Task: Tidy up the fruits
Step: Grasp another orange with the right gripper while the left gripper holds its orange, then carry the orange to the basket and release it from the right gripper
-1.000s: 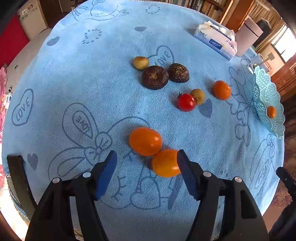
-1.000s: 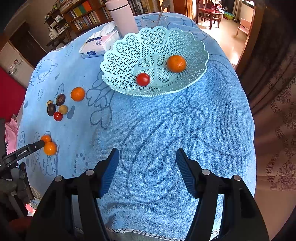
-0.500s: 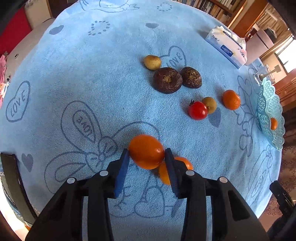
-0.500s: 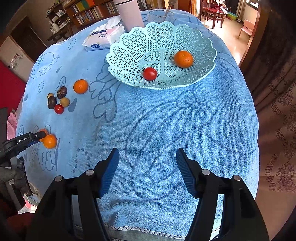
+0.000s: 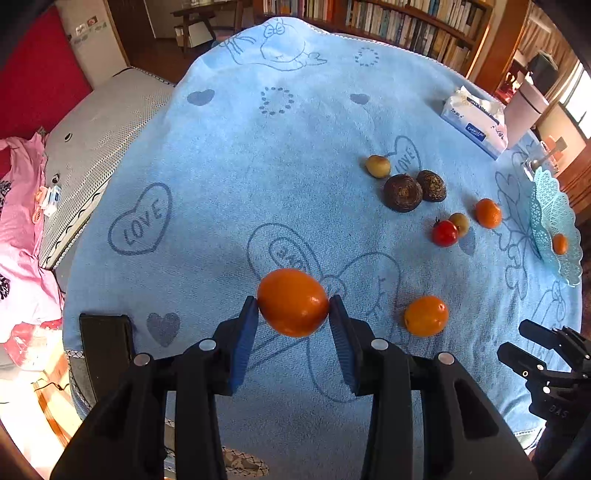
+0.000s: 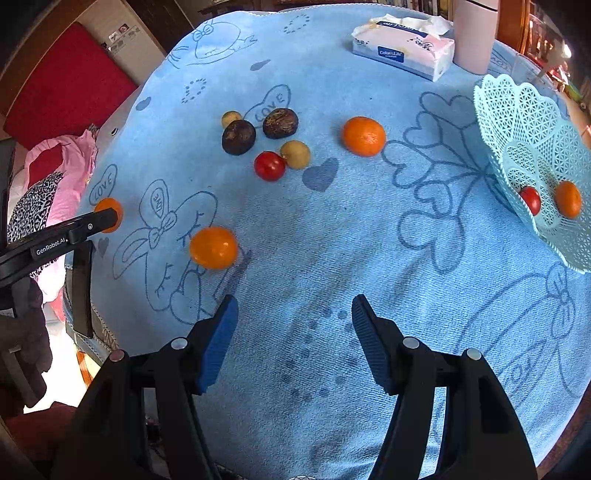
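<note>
My left gripper is shut on an orange and holds it above the blue tablecloth; it also shows at the left of the right wrist view. A second orange lies on the cloth just right of it. Further off lie a red tomato, two yellowish fruits, two dark brown fruits and a third orange. The light-blue lattice basket at the right holds a tomato and an orange. My right gripper is open and empty above the cloth.
A tissue pack and a pale pink cup stand at the far side of the table. A bed with pink cloth lies past the table's left edge. Bookshelves line the back.
My left gripper closed on the orange and lifted it off the cloth. My right gripper swung left and nearer, so the loose fruits now lie ahead of it.
</note>
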The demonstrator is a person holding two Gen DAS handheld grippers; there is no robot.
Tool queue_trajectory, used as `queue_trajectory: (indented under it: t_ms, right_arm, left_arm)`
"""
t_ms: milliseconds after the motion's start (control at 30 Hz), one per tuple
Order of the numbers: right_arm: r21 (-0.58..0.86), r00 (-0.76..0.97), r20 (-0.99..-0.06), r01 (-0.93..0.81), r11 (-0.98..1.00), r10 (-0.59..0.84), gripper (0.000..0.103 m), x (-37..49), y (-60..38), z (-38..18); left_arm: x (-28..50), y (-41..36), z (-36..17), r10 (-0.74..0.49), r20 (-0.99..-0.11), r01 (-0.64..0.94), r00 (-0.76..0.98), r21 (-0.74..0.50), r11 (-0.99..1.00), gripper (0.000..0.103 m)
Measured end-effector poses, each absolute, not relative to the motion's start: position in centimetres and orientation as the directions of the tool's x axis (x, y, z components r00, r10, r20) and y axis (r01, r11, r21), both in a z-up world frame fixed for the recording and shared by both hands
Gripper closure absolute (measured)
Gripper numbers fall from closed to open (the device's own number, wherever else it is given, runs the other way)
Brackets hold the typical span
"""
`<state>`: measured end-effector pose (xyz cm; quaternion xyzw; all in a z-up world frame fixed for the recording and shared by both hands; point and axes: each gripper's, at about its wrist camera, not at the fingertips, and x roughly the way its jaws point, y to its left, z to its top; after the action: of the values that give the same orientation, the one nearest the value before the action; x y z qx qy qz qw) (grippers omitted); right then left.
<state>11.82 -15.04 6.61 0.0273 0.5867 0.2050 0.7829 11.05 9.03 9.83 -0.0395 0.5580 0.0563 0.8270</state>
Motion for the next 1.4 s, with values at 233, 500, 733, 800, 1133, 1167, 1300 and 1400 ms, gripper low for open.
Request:
queue_trajectory:
  t_ms: [233, 500, 733, 800, 1133, 1167, 1300, 1400]
  right_arm:
    - [0.287, 0.185, -0.91, -0.365, 0.885, 0.372, 0.038, 13.9, -8.4, 5.0]
    - [0.258, 0.15, -0.931, -0.374, 0.891, 0.333, 0.055, 14.9, -6.0, 2.9]
    - [0.269, 0.162, -0.925, -0.363, 0.892, 0.345, 0.057, 13.8, -8.2, 3.9]
    - [0.279, 0.166, -0.923, -0.334, 0.9, 0.348, 0.057, 13.6, -9.5, 4.1]
    - [0.274, 0.19, -0.925, -0.273, 0.922, 0.33, 0.057, 12.4, -13.5, 5.2]
    - [0.271, 0.193, -0.925, -0.271, 0.923, 0.328, 0.057, 12.3, -13.8, 5.4]
    - [0.265, 0.216, -0.922, -0.253, 0.93, 0.321, 0.057, 11.9, -15.4, 6.4]
    - [0.272, 0.241, -0.915, -0.222, 0.937, 0.323, 0.057, 11.7, -16.8, 7.2]
  left_arm:
    - [10.0, 10.5, 10.9, 0.075, -0.919, -0.121, 0.388, 0.03, 0.992, 0.063]
    - [10.1, 12.3, 10.2, 0.067, -0.925, -0.132, 0.373, 0.019, 0.991, 0.062]
    - [8.7, 14.3, 7.8, 0.004, -0.952, -0.209, 0.308, -0.063, 0.976, 0.053]
    - [8.2, 14.2, 7.3, -0.006, -0.956, -0.221, 0.294, -0.074, 0.972, 0.047]
    - [8.5, 12.4, 4.4, -0.039, -0.964, -0.227, 0.262, -0.101, 0.969, 0.048]
    - [8.6, 12.4, 4.1, -0.039, -0.965, -0.229, 0.258, -0.1, 0.968, 0.051]
    - [8.9, 12.3, 3.5, -0.044, -0.966, -0.232, 0.253, -0.105, 0.967, 0.062]
    - [9.1, 11.8, 3.8, -0.038, -0.965, -0.226, 0.258, -0.098, 0.969, 0.062]
